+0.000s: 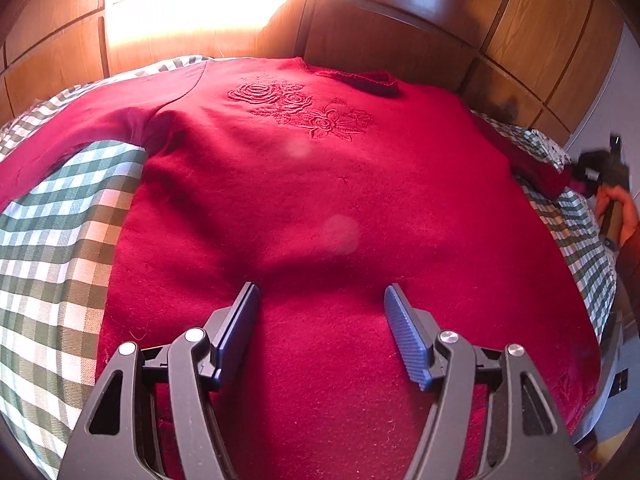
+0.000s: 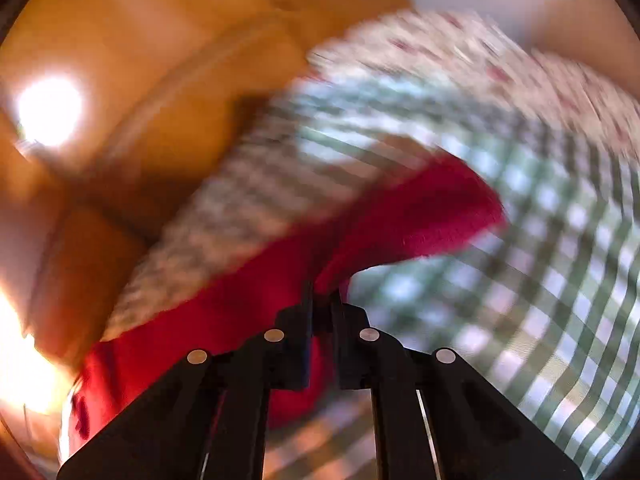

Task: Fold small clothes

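A red sweater (image 1: 304, 184) with embroidered roses lies flat, front up, on a green and white checked bedsheet (image 1: 56, 232). Its left sleeve (image 1: 80, 136) stretches out to the left. My left gripper (image 1: 320, 300) is open and empty, hovering over the sweater's lower middle. My right gripper (image 2: 324, 300) is shut on the red right sleeve (image 2: 420, 216) and holds it lifted off the sheet (image 2: 552, 240); that view is blurred by motion. The right gripper also shows at the far right edge of the left wrist view (image 1: 592, 172), at the sleeve's end.
Wooden panelled wardrobe doors (image 1: 400, 28) stand behind the bed, with strong glare at the top left. A floral patterned cloth (image 2: 460, 52) lies beyond the checked sheet. The bed's edge drops off at the right (image 1: 612, 340).
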`<state>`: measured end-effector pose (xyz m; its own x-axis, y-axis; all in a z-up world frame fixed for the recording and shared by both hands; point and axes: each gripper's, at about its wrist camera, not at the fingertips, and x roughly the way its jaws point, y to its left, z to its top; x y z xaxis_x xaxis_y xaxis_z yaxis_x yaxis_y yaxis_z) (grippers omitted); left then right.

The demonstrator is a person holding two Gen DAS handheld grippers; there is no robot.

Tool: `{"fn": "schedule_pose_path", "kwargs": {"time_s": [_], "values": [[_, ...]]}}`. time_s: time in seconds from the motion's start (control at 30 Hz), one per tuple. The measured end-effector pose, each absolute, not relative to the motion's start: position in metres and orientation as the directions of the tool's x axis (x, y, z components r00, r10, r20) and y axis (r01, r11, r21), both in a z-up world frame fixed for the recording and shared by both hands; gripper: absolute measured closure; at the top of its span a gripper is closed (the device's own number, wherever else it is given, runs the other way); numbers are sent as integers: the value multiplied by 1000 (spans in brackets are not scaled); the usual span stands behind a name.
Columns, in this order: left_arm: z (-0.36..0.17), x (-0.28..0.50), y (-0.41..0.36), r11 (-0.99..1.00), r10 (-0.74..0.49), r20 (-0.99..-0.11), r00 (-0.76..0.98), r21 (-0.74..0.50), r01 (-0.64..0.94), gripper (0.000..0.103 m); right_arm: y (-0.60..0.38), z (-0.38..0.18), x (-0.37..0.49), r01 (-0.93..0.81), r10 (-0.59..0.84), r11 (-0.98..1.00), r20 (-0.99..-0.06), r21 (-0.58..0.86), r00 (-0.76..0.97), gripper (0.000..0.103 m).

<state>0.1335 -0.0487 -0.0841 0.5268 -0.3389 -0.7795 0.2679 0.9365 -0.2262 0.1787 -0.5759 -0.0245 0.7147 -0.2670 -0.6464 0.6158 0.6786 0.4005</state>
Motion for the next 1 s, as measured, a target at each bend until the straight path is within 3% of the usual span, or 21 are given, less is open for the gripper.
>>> {"fn": "schedule_pose_path", "kwargs": {"time_s": [0.23,0.47,0.5,0.57,0.6,0.73,1.0], "values": [[-80,137,-28,906,-423,-750,508,-352,235,39,-430,48,236,207,14,910,-527,359,850,97],[-61,146,-3,885,-457,-699,550,-422,197,39,-276,40,292,-106,278,938,-531,331,801,96],[-58,149,-1,883,-459,-693,556,-425,198,39,-258,36,298,-148,315,932,-543,330,778,92],[-54,156,5,883,-456,-686,567,-429,191,39,-236,29,304,-188,356,923,-557,335,750,54],[-53,160,8,880,-459,-682,569,-434,191,40,-231,27,302,-190,359,920,-541,343,761,30],[-51,185,12,873,-469,-674,570,-450,187,45,-239,19,280,-180,364,913,-534,365,763,29],[-56,256,10,883,-438,-703,560,-453,122,45,-295,-46,205,-38,268,938,-649,345,712,29]]}}
